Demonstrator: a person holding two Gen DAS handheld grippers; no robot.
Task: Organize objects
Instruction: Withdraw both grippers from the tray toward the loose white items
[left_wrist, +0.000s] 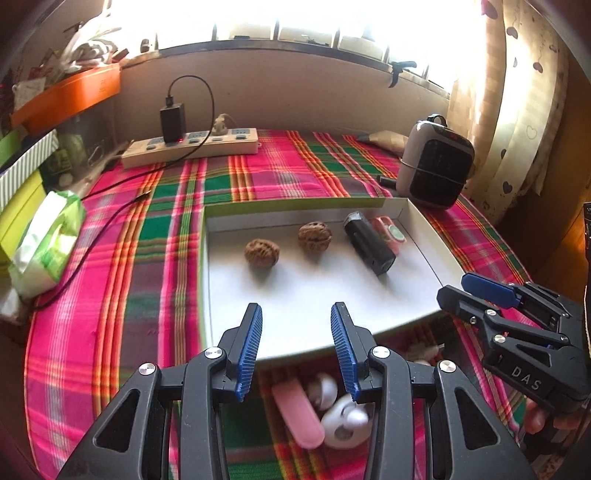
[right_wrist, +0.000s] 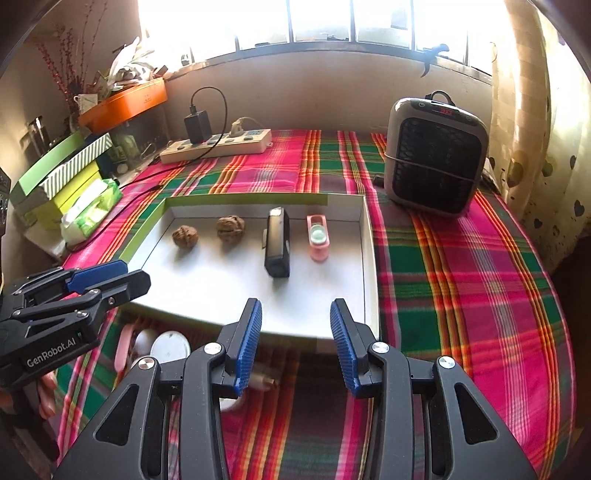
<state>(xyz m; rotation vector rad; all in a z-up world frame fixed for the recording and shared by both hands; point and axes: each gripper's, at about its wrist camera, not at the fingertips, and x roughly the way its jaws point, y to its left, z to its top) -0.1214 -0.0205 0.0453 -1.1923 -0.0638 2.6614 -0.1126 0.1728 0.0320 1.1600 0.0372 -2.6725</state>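
Both tongs, left (left_wrist: 296, 347) and right (right_wrist: 295, 345), gape wide and hold nothing, hovering at the near edge of the white tray (right_wrist: 207, 280) where two walnuts (right_wrist: 184, 236), a black device (right_wrist: 277, 242) and a pink case (right_wrist: 317, 236) lie in a row.

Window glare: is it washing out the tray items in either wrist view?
Left wrist: window blown out, yet both walnuts stay clear with soft shadows on the tray. Right wrist: the same glare up top; the tray is readable, its edges bowed by the fisheye.
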